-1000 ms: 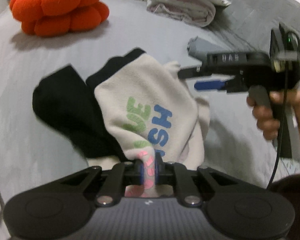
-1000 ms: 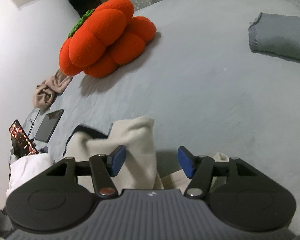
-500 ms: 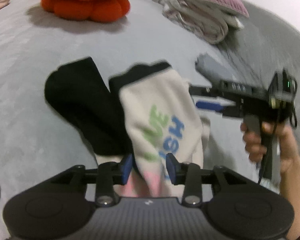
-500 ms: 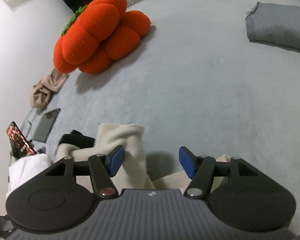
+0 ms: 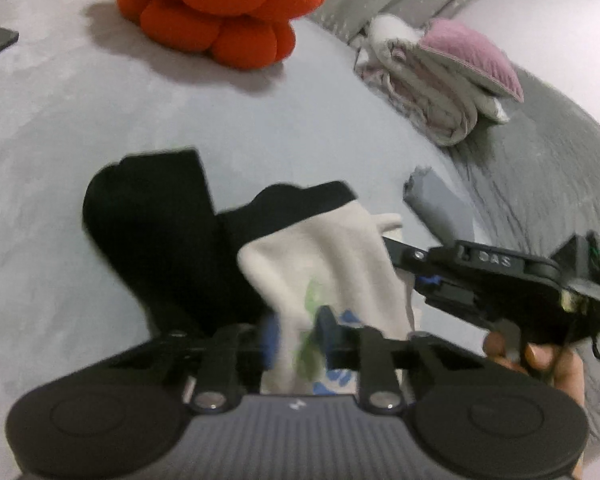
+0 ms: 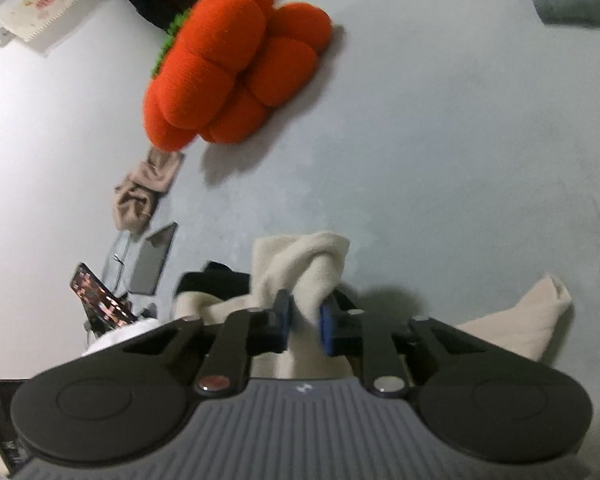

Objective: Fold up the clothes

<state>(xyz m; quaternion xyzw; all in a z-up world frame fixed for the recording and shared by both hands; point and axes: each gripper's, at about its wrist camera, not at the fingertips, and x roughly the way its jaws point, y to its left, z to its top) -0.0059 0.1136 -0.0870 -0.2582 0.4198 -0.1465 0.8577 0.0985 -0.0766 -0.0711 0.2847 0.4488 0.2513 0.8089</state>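
Note:
A cream garment (image 5: 328, 256) with black sleeves and green and blue lettering lies rumpled on the grey bed (image 5: 80, 128). My left gripper (image 5: 298, 336) is closing, and its blue pads pinch the garment's near edge. In the right wrist view my right gripper (image 6: 306, 316) is closing too, pads pressed on a raised fold of the cream garment (image 6: 300, 264). From the left wrist view the right gripper (image 5: 408, 268) reaches into the garment's right side, held by a hand (image 5: 540, 360). The black sleeve (image 5: 148, 224) lies flat at the left.
An orange pumpkin cushion (image 5: 220, 8) sits at the back of the bed. A stack of folded clothes (image 5: 440, 88) and a folded grey garment (image 5: 440, 216) lie to the right. At the left edge are a tablet (image 6: 152, 260), a phone (image 6: 100, 296) and a beige cloth (image 6: 144, 192).
The right jaws went from wide open to closed on a cream fold. The left jaws let go of the hem, opened, then closed again on the cloth while the left hand rolled and shifted.

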